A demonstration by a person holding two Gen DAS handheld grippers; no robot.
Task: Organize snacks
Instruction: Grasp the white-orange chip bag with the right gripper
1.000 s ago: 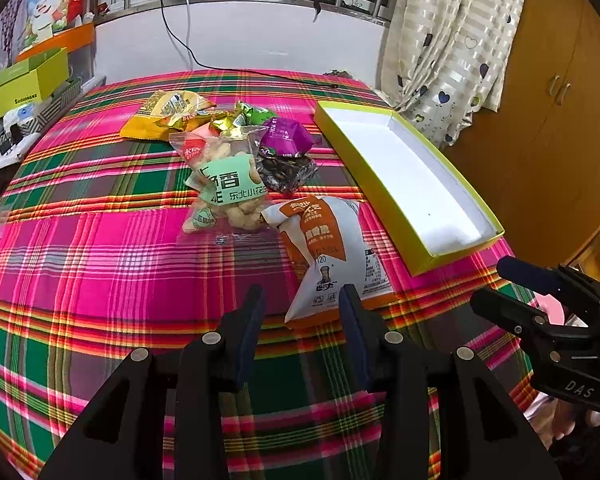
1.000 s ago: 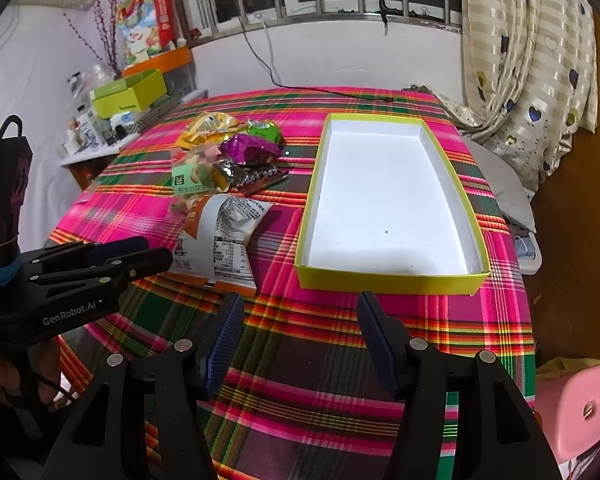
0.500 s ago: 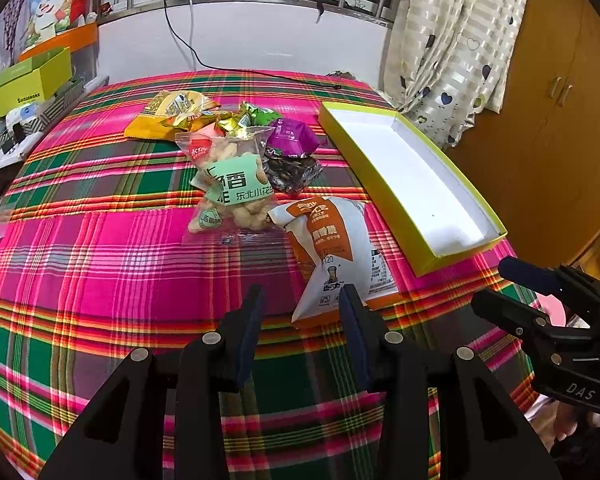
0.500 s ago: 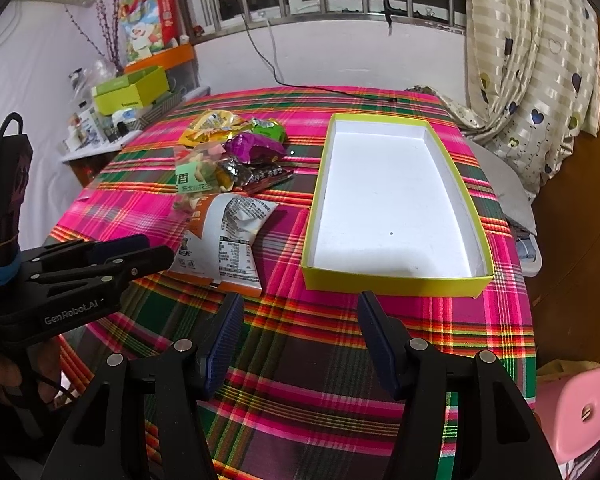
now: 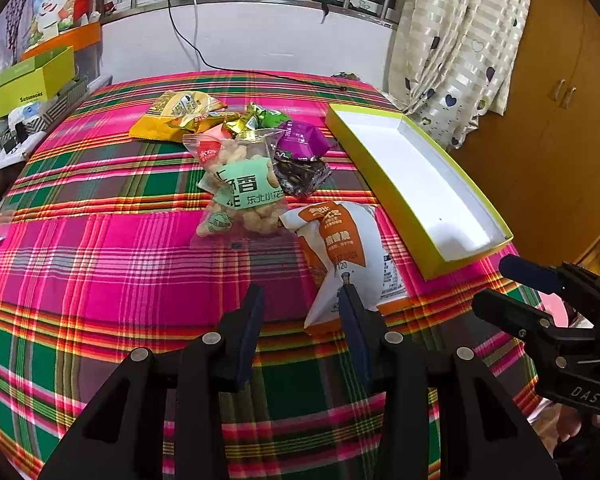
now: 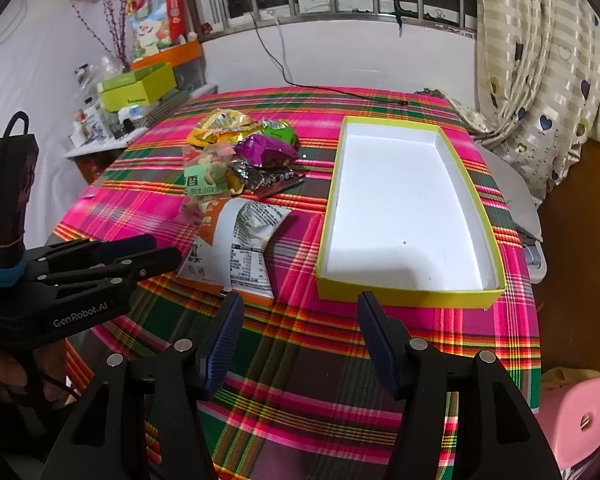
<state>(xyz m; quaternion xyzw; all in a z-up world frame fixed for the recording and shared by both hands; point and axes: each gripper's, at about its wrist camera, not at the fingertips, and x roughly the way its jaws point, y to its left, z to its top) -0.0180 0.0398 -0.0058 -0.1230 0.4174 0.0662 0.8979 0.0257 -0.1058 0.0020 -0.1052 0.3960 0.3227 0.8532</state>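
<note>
A pile of snack packs lies on the plaid tablecloth: a white and orange bag (image 5: 348,256) (image 6: 236,248) nearest me, a clear peanut bag with a green label (image 5: 240,188) (image 6: 204,180), a purple pack (image 5: 300,144) (image 6: 260,148), a dark pack (image 5: 304,176), a yellow bag (image 5: 172,116) (image 6: 220,124). An empty yellow-rimmed white box (image 5: 428,256) (image 6: 404,292) lies to the right of them. My left gripper (image 5: 300,300) is open, its right finger over the white bag's near corner. My right gripper (image 6: 300,312) is open and empty, just before the box's near rim.
The table edge runs close below both grippers. A green box (image 6: 136,88) and clutter stand on a side shelf at the left. A black cable (image 6: 340,94) crosses the far table edge. A curtain (image 6: 540,60) hangs at the right; a pink stool (image 6: 576,420) stands lower right.
Both grippers have moved forward a little toward the snacks and the box. Nothing on the table has moved.
</note>
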